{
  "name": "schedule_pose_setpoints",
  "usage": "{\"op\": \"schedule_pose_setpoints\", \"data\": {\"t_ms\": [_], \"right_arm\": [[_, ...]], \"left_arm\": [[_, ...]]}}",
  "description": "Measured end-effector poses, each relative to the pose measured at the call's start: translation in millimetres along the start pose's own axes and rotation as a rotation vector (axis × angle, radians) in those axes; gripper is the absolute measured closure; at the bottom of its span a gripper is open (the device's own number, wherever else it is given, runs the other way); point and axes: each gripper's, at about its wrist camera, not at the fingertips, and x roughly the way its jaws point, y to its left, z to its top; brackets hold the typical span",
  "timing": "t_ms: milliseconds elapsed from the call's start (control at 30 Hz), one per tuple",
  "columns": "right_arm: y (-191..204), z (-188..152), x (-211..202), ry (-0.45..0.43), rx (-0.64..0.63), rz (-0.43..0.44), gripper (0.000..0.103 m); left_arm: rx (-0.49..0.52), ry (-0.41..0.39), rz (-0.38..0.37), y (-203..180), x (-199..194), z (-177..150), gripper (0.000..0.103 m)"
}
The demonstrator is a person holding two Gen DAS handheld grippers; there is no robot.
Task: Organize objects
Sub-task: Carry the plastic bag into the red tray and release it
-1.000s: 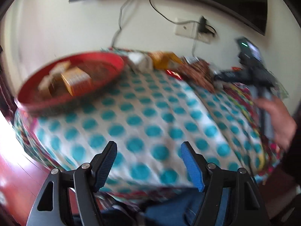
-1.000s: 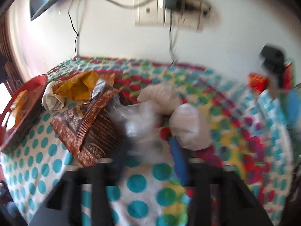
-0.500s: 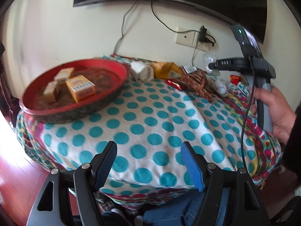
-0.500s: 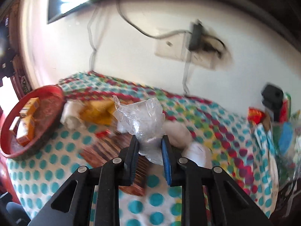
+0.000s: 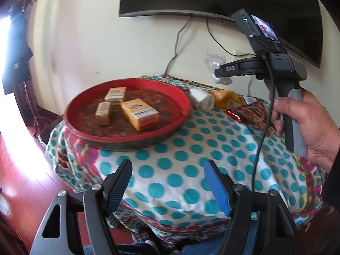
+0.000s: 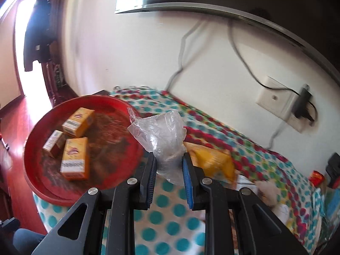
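Lifted clear of the heap it lay in a second ago, the crumpled clear plastic bag (image 6: 162,140) now hangs in the air, and the right hand-held gripper (image 6: 169,167) that carries it has swung across toward the tray; its jaws have just been closing and now pinch the bag's lower part. In the left wrist view the left hand-held gripper (image 5: 167,182) hovers nearest, over the front edge of the worktop draped in a teal-dotted white cloth (image 5: 180,153), its blue pads apart with nothing between them.

Further in sits the round red tray with a dark woven base (image 5: 184,104), holding three yellow-orange cardboard boxes (image 5: 140,116). The bag is just beside the tray's rim on the cloth side, above it, not yet over the boxes.

To place it well, I judge the bag should travel on over the bare brown part of the tray, come low before the jaws part, and miss the boxes; thin film may cling to a pad, so a slow release helps.

Beyond the tray lie one white folded bundle (image 5: 200,98), one yellow crinkled packet (image 5: 223,98), one brown patterned packet (image 5: 255,111) and one small red wrapper (image 5: 233,114).
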Motion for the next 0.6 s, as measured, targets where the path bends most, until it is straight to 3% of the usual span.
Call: {"op": "schedule_pose_setpoints", "data": {"t_ms": [433,600], "right_arm": [[99.6,31.8,34.1,0.03,-0.115,0.068,0.081],[115.3,36.4,54.6,0.068,-0.115,0.069,0.081]], "left_arm": [[-0.045,-0.005,0.073,35.6,-10.1,0.6,0.031],[-0.061,-0.022,0.074,41.9,-16.5,3.3,0.031]]}}
